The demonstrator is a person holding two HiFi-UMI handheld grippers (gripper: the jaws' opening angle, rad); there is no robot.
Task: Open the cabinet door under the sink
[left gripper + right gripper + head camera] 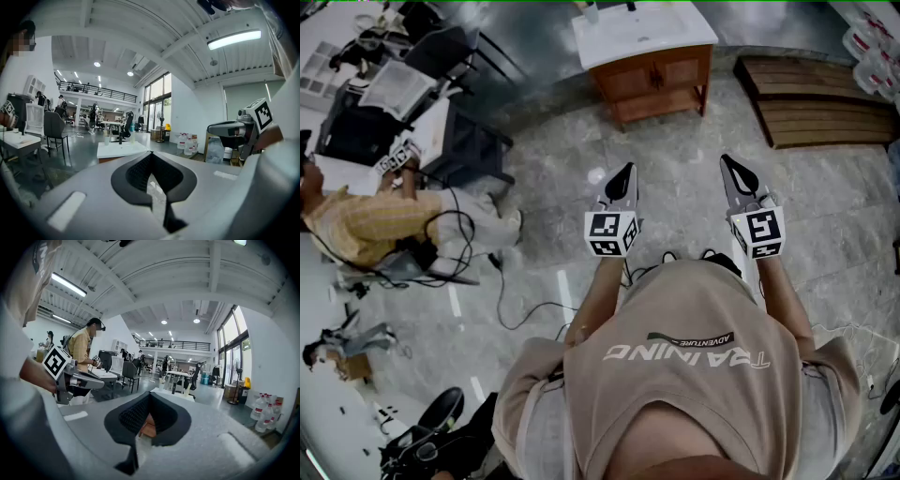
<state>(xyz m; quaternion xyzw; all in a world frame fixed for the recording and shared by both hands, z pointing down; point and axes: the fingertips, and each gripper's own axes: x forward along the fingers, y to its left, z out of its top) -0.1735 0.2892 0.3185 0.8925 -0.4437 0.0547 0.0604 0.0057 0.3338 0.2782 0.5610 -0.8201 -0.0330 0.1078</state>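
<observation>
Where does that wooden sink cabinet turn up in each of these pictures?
Head view: sink cabinet at top centre, far ahead on the floor.
Left gripper view: sink cabinet left of centre, white top showing.
Right gripper view: sink cabinet at centre, wood glimpsed lower.
Shared landmark: water bottles to its right.

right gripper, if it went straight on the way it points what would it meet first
Probably the wooden sink cabinet; only bare floor shows between it and the right gripper, depth uncertain.

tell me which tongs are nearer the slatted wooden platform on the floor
Right. In the head view the right tongs sit just below-left of the platform; the left tongs are farther left, past the right pair.
</observation>
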